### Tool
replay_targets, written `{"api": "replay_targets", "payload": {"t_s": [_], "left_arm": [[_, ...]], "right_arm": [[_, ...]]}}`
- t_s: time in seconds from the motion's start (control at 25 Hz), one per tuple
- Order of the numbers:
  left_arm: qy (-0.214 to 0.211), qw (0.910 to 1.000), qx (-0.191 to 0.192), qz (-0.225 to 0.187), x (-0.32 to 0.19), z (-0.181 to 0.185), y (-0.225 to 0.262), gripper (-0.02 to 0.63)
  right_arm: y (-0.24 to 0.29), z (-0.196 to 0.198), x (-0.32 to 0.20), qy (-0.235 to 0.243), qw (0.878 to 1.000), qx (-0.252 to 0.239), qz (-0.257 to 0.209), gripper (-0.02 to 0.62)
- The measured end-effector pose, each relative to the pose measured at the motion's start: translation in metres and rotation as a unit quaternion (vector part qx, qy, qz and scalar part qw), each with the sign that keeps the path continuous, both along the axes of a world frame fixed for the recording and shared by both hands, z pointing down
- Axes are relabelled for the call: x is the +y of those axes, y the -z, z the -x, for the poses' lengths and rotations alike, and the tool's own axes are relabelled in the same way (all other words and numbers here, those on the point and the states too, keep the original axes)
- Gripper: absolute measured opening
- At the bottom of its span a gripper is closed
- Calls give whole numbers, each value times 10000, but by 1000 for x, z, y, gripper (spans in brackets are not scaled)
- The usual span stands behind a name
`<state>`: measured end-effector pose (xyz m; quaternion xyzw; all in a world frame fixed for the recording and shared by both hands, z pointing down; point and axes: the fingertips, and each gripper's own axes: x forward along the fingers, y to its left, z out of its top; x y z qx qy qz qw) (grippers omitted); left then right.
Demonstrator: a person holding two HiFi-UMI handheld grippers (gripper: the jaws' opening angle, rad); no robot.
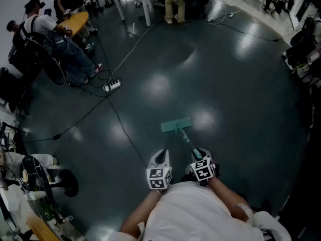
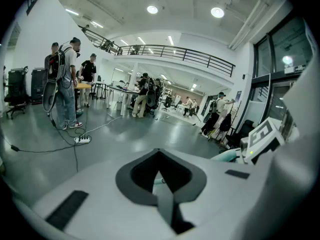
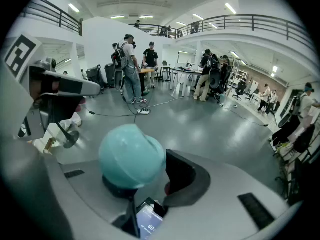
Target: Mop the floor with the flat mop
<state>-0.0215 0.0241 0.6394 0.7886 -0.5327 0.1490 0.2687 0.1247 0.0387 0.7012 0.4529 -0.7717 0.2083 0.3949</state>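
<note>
The flat mop's teal head (image 1: 175,125) lies flat on the dark glossy floor (image 1: 235,94), straight ahead of me. Its thin handle (image 1: 186,138) slants back to my right gripper (image 1: 199,157), which is shut on it. In the right gripper view the handle's rounded teal end (image 3: 131,155) fills the space between the jaws of the right gripper (image 3: 145,176). My left gripper (image 1: 161,155) hovers just left of the handle and is apart from it. In its own view the left gripper (image 2: 160,176) has its jaws together with nothing held. The teal handle (image 2: 227,155) shows at the right there.
A black cable (image 1: 125,134) crosses the floor just left of the mop head and runs up to a white power strip (image 1: 112,86). People sit at a round wooden table (image 1: 75,21) at far left. Desks and standing people line the back. A chair base (image 1: 65,182) stands at lower left.
</note>
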Motion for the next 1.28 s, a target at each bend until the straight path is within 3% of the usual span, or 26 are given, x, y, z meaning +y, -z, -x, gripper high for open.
{"api": "replay_targets", "payload": {"t_s": [0.72,0.92,1.08,1.28], "left_arm": [[190,9998,85,52,1,16,1,5],[279,9995,102,116,3,24,-4,6],[339,9992,114,154,1,26,-4,6],[408,9988,121,246,-4,34,-8,5]], "right_arm": [[-4,-3,14,-164,9998,40,132,117],[-7,8,11,-90,9999,13,-96,117],[-23,19,-9,37,9997,107,-200,115],[-43,27,-77,-140,9990,77,-413,115]]}}
